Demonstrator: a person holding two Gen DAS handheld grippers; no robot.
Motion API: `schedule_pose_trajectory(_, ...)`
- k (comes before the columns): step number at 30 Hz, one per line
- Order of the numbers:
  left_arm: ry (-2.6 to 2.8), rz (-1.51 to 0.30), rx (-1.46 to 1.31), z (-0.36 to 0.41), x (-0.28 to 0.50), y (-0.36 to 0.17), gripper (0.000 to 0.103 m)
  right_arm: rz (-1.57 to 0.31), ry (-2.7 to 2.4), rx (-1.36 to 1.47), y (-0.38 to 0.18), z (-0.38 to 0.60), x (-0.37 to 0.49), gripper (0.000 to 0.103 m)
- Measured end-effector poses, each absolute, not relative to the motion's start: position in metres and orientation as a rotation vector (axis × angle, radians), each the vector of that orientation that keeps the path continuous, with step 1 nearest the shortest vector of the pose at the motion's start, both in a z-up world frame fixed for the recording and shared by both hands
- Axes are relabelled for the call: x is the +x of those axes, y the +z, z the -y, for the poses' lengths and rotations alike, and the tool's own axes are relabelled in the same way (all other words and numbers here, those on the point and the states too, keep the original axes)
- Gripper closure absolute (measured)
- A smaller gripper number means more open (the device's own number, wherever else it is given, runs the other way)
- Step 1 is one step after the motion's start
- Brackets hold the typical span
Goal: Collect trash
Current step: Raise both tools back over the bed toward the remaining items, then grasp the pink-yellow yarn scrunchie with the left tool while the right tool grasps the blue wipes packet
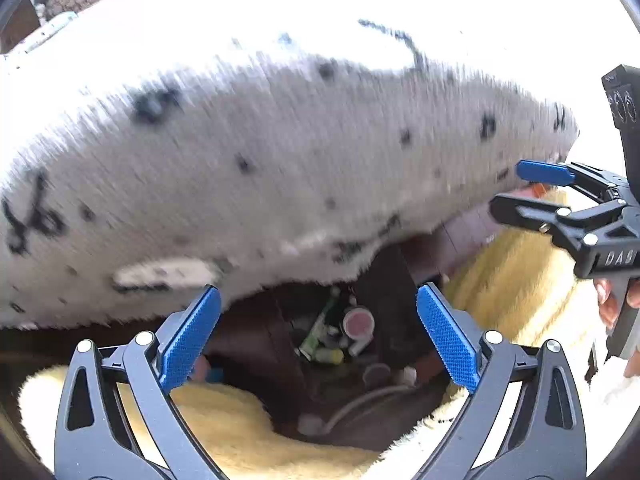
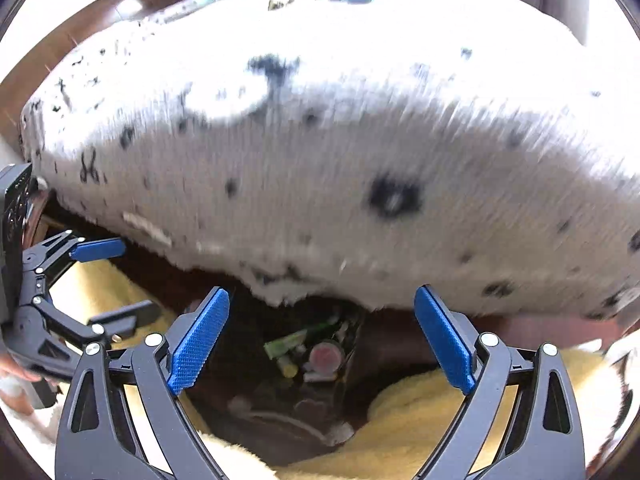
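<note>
Two blue-padded black grippers, left gripper (image 1: 318, 334) and right gripper (image 2: 322, 338) both spread wide and empty, above dark trash bin (image 1: 340, 336), white black-speckled fuzzy blanket (image 1: 280, 140) behind, yellow fleece (image 1: 248, 432) below

Speckled white blanket (image 1: 280, 152) over bed

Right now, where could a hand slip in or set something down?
Free: the yellow fleece bordering the dark gap, and the white spotted cover above. Crowded: the gap itself, with a green tube, pink-topped cap and white cable.
</note>
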State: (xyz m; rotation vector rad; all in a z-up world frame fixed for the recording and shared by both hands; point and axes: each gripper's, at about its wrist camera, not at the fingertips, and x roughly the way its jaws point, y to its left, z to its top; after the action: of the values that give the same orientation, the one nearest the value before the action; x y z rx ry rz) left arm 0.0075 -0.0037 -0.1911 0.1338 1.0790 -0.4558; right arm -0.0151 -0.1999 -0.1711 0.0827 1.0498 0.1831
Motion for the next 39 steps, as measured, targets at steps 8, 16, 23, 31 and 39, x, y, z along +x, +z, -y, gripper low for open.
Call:
schedule_pose_trajectory(8, -0.388, -0.951, 0.139, -0.011, 0.051, -0.136, 0.008, -0.927, 0.136, 0.064, -0.117, 0.229, 0.023, 0.006)
schedule_pose_trajectory(16, -0.332, -0.887, 0.183, -0.001, 0.121, -0.105, 0.008, -0.920, 0.093, 0.037, -0.098, 0.240, 0.106, 0.006)
schedule_pose_trajectory(23, -0.270, -0.868, 0.163, -0.001, 0.212, -0.100, 0.008, -0.894, 0.075, 0.074, -0.091, 0.243, 0.195, 0.006)
schedule_pose_trajectory(31, -0.260, -0.868, 0.147, 0.014, 0.301, -0.103, 0.009, -0.897, 0.000, 0.132, -0.085, 0.246, 0.310, 0.006)
schedule_pose_trajectory(39, -0.224, -0.846, 0.179, 0.028, 0.368, -0.110, 0.011, -0.919, 0.016, 0.178, -0.091, 0.238, 0.387, 0.006)
